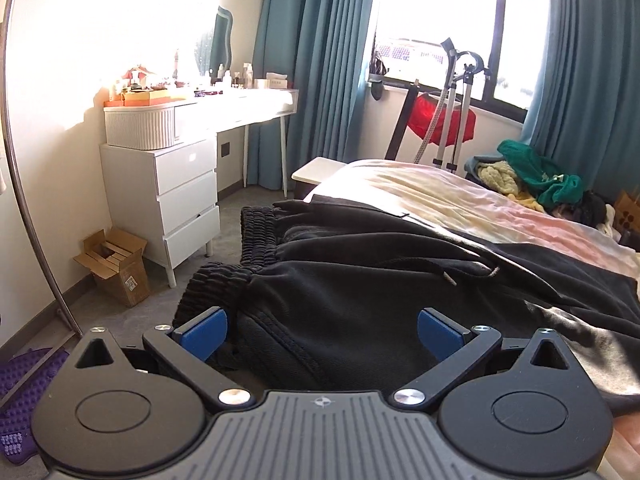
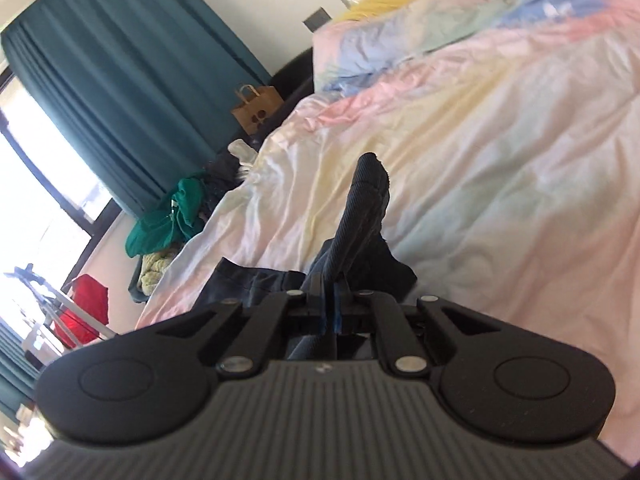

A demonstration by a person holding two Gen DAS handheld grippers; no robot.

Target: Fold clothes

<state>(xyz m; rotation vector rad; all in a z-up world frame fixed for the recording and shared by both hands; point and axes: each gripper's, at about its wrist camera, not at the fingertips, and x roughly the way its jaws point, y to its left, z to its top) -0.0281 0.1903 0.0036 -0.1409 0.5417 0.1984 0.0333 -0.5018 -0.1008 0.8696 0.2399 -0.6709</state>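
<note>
The black trousers [image 1: 360, 280] lie across the bed [image 1: 440, 196], waistband toward the dresser [image 1: 184, 192]; the left gripper [image 1: 320, 332] stands wide open, straddling a cuff; the right gripper [image 2: 328, 304] is clamped on a ribbed cuff [image 2: 366, 188], pointing up the bed.

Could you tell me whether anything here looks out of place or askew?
The black sweatpants lie rumpled, their waistband hanging off the bed edge. A heap of clothes is piled beside the bed's far side.

Matt black cloth trousers [image 1: 360, 280] (ribbed elastic waistband) on smooth, crinkled pastel cotton-looking bedsheet [image 2: 500, 160]
</note>
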